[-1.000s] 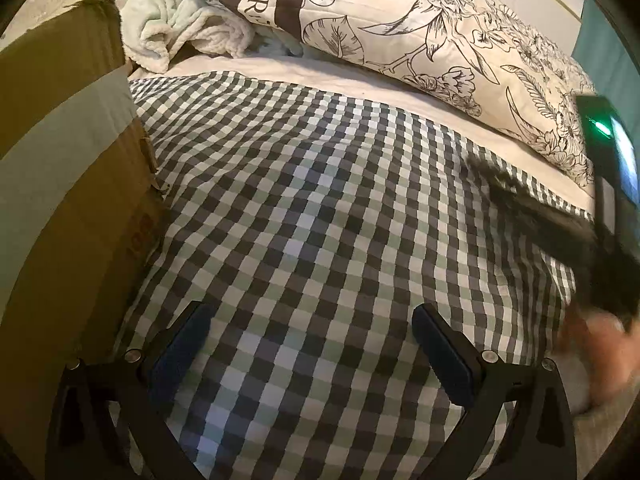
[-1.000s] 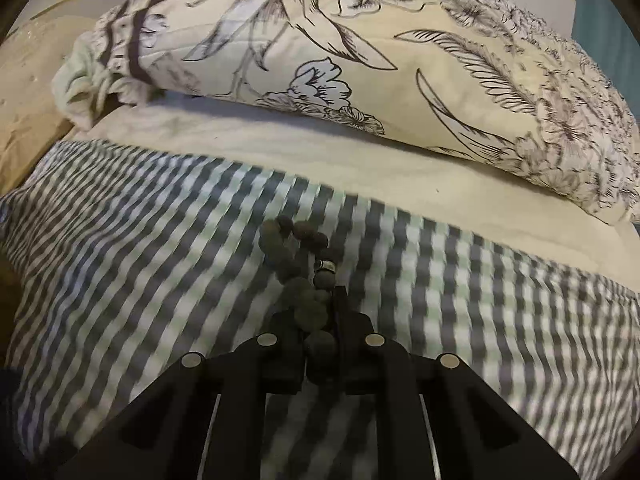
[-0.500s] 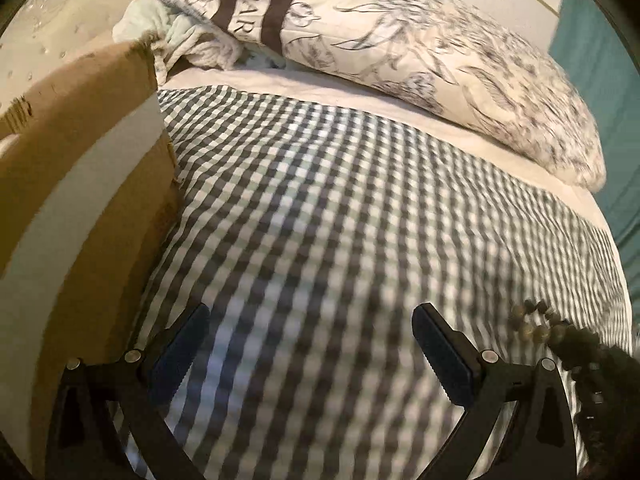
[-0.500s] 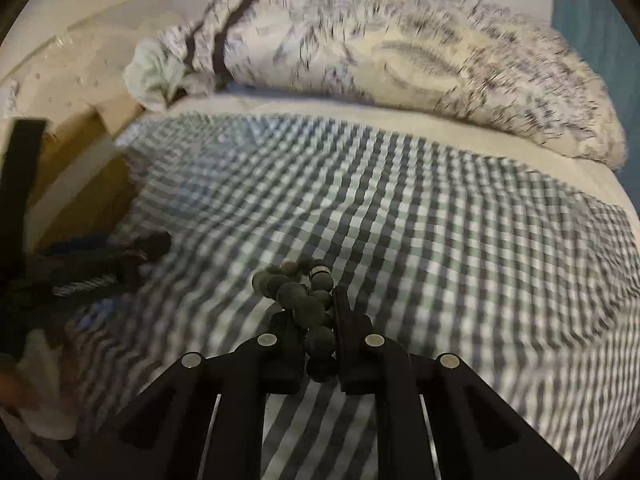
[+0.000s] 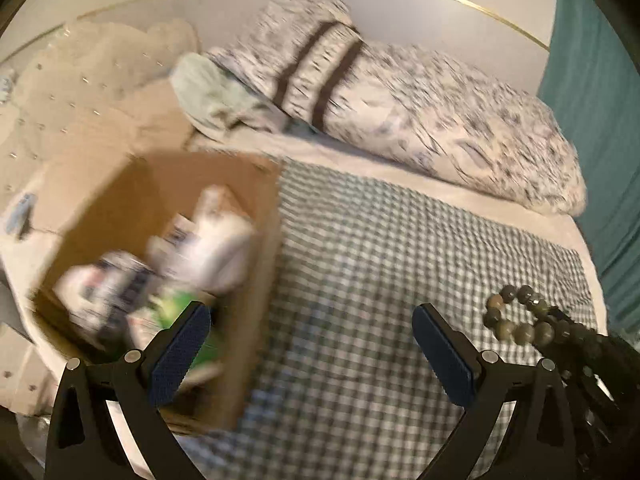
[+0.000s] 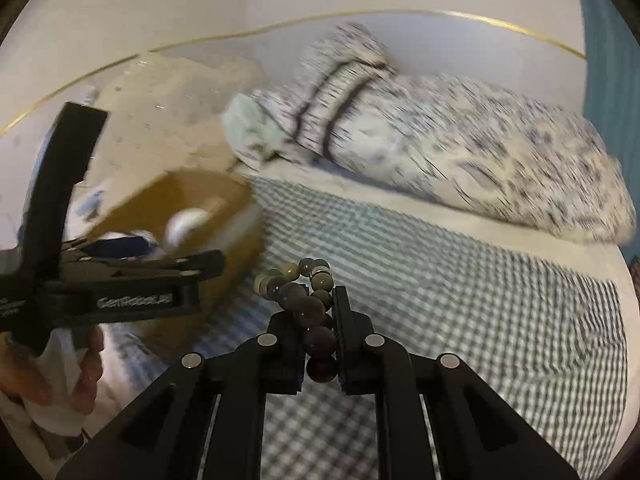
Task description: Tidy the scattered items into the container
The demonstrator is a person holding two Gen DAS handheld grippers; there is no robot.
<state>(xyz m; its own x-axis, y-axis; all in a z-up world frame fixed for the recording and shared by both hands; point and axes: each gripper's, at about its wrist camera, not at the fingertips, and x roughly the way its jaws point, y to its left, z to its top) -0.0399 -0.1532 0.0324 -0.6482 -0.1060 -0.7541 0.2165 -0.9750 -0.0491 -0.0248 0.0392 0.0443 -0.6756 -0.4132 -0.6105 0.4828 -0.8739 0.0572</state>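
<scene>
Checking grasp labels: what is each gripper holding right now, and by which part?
Right gripper: shut on the bead bracelet, pinching one end of the loop; the rest sticks out past the fingers. Left gripper: open, holding nothing.

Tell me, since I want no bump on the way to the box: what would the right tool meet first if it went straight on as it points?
Probably the checked cover: the right tool, shut on the bead bracelet, aims at it, right of the cardboard box. Depth is unclear.
</scene>
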